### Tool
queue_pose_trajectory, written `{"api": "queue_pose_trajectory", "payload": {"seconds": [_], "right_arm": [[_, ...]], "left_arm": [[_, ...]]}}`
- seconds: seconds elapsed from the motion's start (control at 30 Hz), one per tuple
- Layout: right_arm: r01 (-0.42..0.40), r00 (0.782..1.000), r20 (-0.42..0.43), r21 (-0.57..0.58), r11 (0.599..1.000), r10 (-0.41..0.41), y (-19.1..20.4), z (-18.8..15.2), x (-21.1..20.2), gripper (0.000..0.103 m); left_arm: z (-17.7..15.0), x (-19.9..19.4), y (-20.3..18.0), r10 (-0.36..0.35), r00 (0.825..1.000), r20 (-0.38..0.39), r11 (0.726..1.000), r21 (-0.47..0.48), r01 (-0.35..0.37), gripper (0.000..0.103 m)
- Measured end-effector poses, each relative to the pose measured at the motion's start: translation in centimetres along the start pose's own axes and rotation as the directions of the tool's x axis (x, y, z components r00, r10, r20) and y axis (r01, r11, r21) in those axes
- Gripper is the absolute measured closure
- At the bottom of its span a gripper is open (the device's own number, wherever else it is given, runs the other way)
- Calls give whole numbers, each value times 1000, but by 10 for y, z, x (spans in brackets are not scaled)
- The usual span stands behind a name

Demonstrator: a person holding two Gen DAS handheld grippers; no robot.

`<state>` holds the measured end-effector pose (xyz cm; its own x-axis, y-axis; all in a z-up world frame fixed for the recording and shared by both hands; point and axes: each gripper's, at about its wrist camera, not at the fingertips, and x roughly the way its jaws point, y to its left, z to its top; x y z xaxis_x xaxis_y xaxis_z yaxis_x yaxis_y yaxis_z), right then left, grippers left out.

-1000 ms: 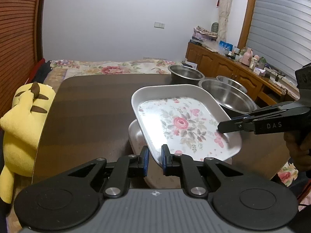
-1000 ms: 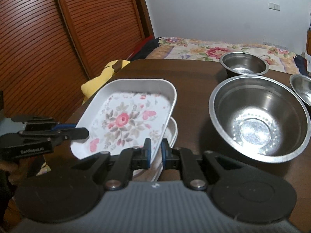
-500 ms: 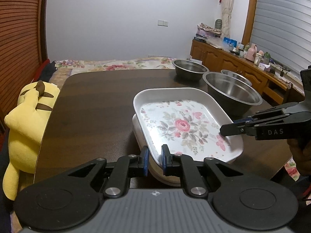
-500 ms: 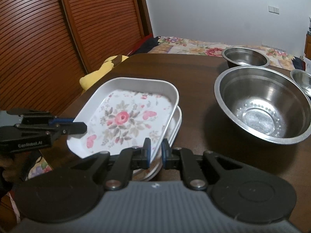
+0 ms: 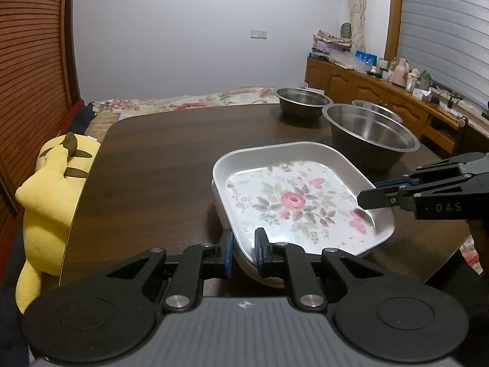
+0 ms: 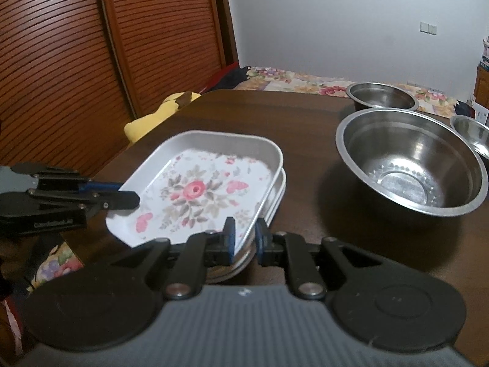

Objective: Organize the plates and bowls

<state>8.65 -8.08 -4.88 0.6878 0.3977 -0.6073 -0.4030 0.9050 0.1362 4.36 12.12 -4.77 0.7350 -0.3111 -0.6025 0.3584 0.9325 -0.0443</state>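
Dark wood table (image 5: 159,165) carries the floral tray (image 5: 293,202), nested on another tray, long axis running away from the near edge. Left gripper (image 5: 243,249) and right gripper (image 6: 244,238) each clench jaws on opposite near rims, equally close.

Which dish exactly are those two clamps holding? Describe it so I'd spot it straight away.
On the dark wooden table, near its front edge, lies a short stack of trays. The floral tray is the top one, gripped at two rims. Unlike the plain steel bowls behind, it is rectangular, with pink roses printed inside.
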Motion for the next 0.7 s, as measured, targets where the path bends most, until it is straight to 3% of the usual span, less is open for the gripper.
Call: {"api": "queue_pose_trajectory", "payload": {"seconds": [0.7], "right_arm": [[-14,1000,-2,26,1000,14,-5,-9,3,83]], "left_arm": [[-3,1,2,20,1000,0,1000,-14,-20,85]]}}
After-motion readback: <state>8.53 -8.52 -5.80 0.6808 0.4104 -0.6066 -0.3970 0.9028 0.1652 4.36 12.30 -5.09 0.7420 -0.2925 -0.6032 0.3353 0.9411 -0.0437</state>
